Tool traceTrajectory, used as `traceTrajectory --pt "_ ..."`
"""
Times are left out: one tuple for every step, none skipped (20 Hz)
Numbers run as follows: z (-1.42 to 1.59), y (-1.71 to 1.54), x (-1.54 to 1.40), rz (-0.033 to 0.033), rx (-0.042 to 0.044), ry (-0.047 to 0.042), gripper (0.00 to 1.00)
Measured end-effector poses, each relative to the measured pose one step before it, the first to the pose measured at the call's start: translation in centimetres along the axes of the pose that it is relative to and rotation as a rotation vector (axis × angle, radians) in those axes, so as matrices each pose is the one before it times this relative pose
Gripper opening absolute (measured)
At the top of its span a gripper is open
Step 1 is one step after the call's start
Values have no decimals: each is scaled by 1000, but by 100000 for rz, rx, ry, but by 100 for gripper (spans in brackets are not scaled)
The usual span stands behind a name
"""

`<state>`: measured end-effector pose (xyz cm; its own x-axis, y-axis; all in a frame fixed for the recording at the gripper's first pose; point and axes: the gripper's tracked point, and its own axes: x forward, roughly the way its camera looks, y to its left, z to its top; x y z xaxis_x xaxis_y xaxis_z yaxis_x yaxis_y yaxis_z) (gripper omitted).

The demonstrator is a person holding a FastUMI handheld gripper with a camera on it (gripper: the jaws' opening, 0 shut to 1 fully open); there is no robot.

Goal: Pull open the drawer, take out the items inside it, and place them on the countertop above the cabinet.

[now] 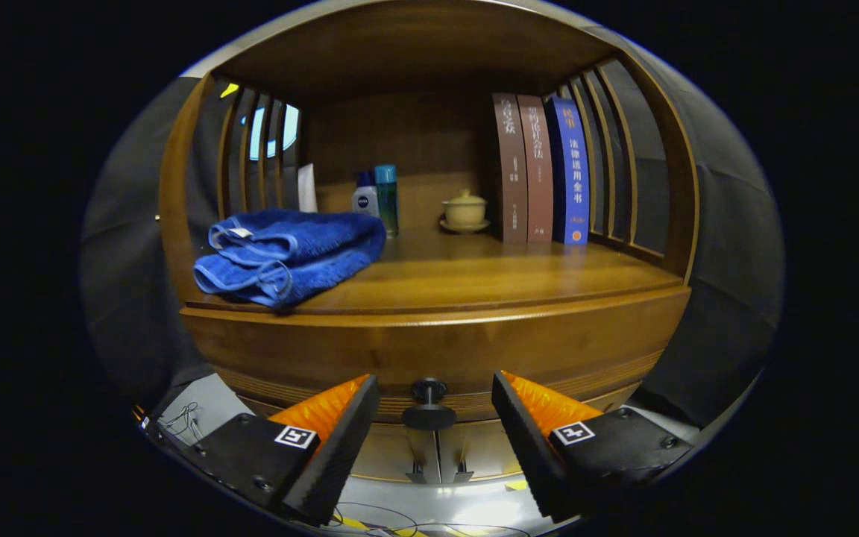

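While the gripper (435,418) hangs low at the bottom centre of the frame with its fingers spread well apart and clamped on nothing, the dark round drawer knob (429,403) sits in the gap between the fingertips, touching neither of them. That knob belongs to the drawer front (429,358), a curved wooden band that lies flush with the cabinet, so the drawer is closed and whatever it holds cannot be seen. Above it, across the middle of the frame, runs the wooden countertop (504,276). A folded blue towel (288,255) lies on the counter's front corner at left of centre, with a small white tag on its upper fold. Behind it, against the back panel, stand a white bottle (365,197) with a dark blue cap and round logo, too small to read surely, and a teal bottle (387,198) just beside it. A pale lidded teacup (464,212) on a saucer sits near centre. At upper right three books (541,170) stand upright, two brown and one blue, with Chinese lettering down their spines. Each finger carries a square black-and-white marker (296,436).
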<state>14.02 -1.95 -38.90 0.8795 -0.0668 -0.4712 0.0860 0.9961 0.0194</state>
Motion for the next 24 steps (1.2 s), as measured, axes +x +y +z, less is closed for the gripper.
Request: traceTrajectory --pt "-689 -55 491 0 25 2017 99" --pt "-698 -8 514 45 273 1392 98" --pt "-449 140 416 702 779 969 90" --pt "-7 556 129 2576 1131 232 85" --pt "-210 329 246 -272 -634 -1053 74" --pt "252 -331 -466 -752 -1723 249 64" --pt "4 24 -109 -1011 -1403 252 53" --pt "-293 24 378 -417 -1379 792 42" --pt "-23 1 15 -259 -963 454 42" --pt "-21 -16 -55 88 -358 33 42" --pt "39 39 -31 220 331 -152 42" --pt "-7 -3 -10 126 386 158 42" --pt "-18 -5 42 -224 -5 439 42" --pt "-42 -54 -183 -484 -495 431 42" --pt "-20 -40 -58 -476 -1045 446 42" --pt "-107 -22 -287 -131 -331 403 42" --pt "-65 -121 -279 110 244 344 42" --pt "-191 -30 -475 83 613 256 42" --pt "-175 -63 -493 -26 346 125 42" --pt "-286 -15 -579 65 18 226 42" --pt "-251 -37 -594 -107 -33 482 42" --pt "-289 -76 -816 -116 22 284 42" --pt "-326 -56 -716 169 363 131 42" --pt "-323 26 -714 219 739 241 42"
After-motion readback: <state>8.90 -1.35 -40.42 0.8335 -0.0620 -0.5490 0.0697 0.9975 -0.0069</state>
